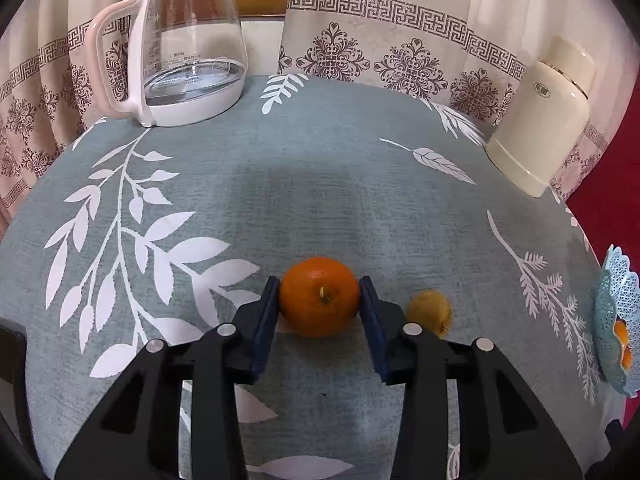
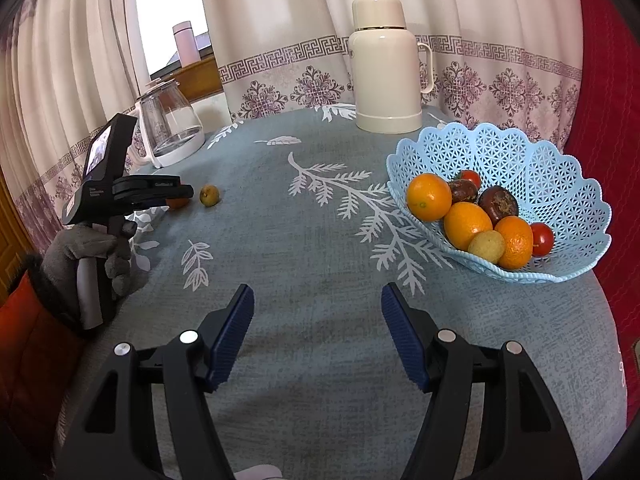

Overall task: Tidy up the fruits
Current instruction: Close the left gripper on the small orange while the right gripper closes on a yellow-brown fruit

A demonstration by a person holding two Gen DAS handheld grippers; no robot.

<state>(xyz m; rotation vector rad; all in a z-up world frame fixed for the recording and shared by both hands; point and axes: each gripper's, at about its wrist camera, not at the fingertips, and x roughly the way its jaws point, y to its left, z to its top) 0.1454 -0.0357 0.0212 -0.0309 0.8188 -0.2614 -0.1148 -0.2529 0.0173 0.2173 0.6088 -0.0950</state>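
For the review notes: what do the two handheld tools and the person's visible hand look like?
Both tools are black plastic with silver pivot rivets and ribbed dark-blue pads: the left tool and the right tool. The left one carries a small lit screen on top. The hand holding it wears a grey glove below an orange sleeve with dark fur trim.

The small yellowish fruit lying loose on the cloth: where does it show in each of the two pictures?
Left wrist view: yellowish fruit low, right of centre, just right of the orange between the left gripper pads.
Right wrist view: yellowish fruit at mid-left, just right of the left gripper's tip.
Shared landmark: the cream flask at the table's far edge.
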